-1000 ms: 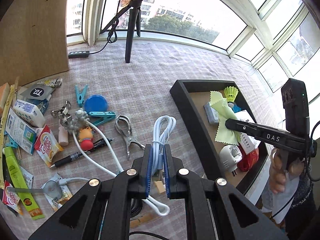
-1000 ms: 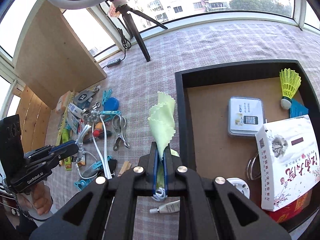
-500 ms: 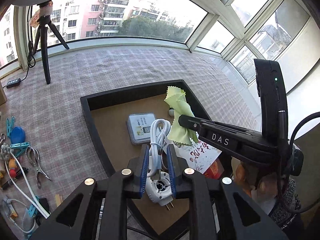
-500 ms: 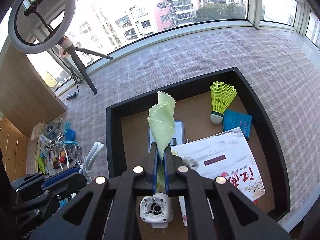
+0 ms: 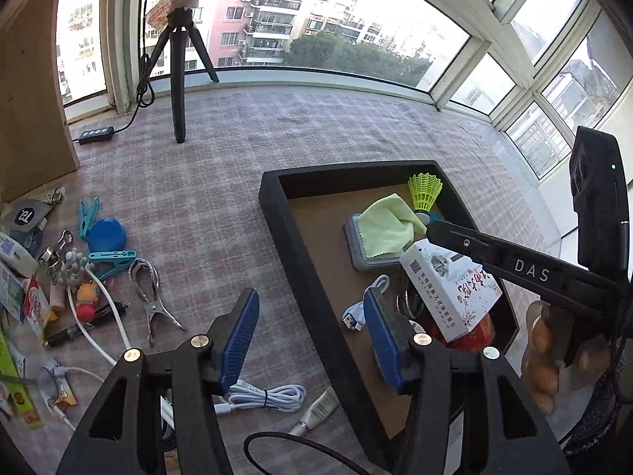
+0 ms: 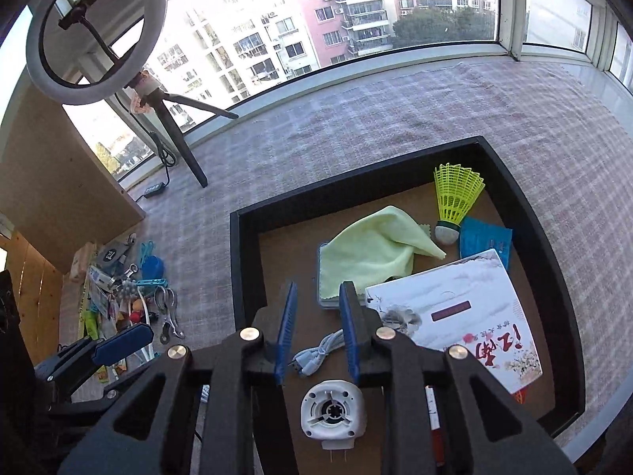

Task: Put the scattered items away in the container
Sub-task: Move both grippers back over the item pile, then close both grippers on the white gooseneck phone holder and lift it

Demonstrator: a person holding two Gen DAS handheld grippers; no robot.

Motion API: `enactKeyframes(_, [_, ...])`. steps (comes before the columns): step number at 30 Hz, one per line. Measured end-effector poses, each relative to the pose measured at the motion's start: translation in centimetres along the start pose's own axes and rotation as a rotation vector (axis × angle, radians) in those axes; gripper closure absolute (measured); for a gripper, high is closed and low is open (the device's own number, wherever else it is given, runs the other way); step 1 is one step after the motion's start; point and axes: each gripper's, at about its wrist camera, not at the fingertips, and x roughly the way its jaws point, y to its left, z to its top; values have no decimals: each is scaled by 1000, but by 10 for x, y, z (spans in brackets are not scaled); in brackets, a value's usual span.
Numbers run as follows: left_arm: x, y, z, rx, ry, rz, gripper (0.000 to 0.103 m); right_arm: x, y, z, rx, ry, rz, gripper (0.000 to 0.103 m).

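Note:
The black tray [image 5: 277, 213] [image 6: 237, 269] holds a yellow cloth [image 5: 387, 229] [image 6: 372, 249] draped over a grey tin [image 5: 368, 261]. A coiled white cable [image 5: 364, 308] [image 6: 316, 352] lies loose on the tray floor. My left gripper [image 5: 310, 316] [image 6: 122, 342] is open and empty, straddling the tray's left wall. My right gripper [image 6: 318, 293] [image 5: 431, 229] hangs over the tray with its jaws opening. Nothing is pressed between them, and the cloth lies just past the fingertips. Scattered left of the tray are a blue lid [image 5: 107, 233], a metal clamp [image 5: 150, 301] and a second white cable [image 5: 269, 394].
Also in the tray are a yellow shuttlecock [image 6: 455, 198], a white box with red characters [image 6: 455, 308], a blue packet [image 6: 484, 237] and a white plug [image 6: 332, 407]. A tripod [image 5: 178, 91] and a power strip [image 5: 97, 134] stand at the back, a wooden board [image 5: 31, 79] at the left.
The left gripper let go of the white cable, which now lies in the tray, and drew back to the left. The right gripper released the yellow cloth onto the tin.

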Motion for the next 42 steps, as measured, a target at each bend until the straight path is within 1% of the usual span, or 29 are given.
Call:
enactKeyframes(2, [-4, 27, -3, -48, -1, 29, 52, 6, 16, -3, -28, 19, 26, 81])
enactKeyframes(5, [-12, 68, -11, -112, -12, 100, 52, 15, 42, -9, -81, 48, 65, 81])
enactKeyframes(10, [-18, 131, -22, -227, -1, 168, 55, 32, 88, -22, -175, 102, 129, 81])
enactKeyframes(15, [-16, 175, -30, -327, 21, 188, 61, 54, 129, -39, -249, 172, 181, 81])
enactKeyframes(17, [-14, 187, -33, -362, 33, 172, 62, 64, 145, -46, -282, 203, 197, 81])
enactKeyframes(21, [-3, 199, -39, -405, 68, 144, 62, 85, 174, -58, -332, 258, 224, 81])
enactKeyframes(25, [8, 203, -43, -440, 94, 119, 62, 109, 195, -65, -346, 322, 249, 81])
enactKeyframes(31, [19, 206, -47, -483, 115, 89, 63, 138, 210, -75, -349, 392, 268, 81])
enactKeyframes(34, [23, 204, -47, -482, 119, 83, 65, 150, 211, -77, -331, 417, 278, 82])
enactKeyframes(37, [27, 204, -47, -495, 123, 68, 69, 157, 211, -78, -313, 429, 288, 82])
enactKeyframes(40, [30, 205, -47, -508, 125, 53, 75, 162, 211, -79, -299, 442, 304, 83])
enactKeyframes(42, [32, 205, -48, -515, 123, 42, 88, 166, 210, -81, -294, 452, 310, 88])
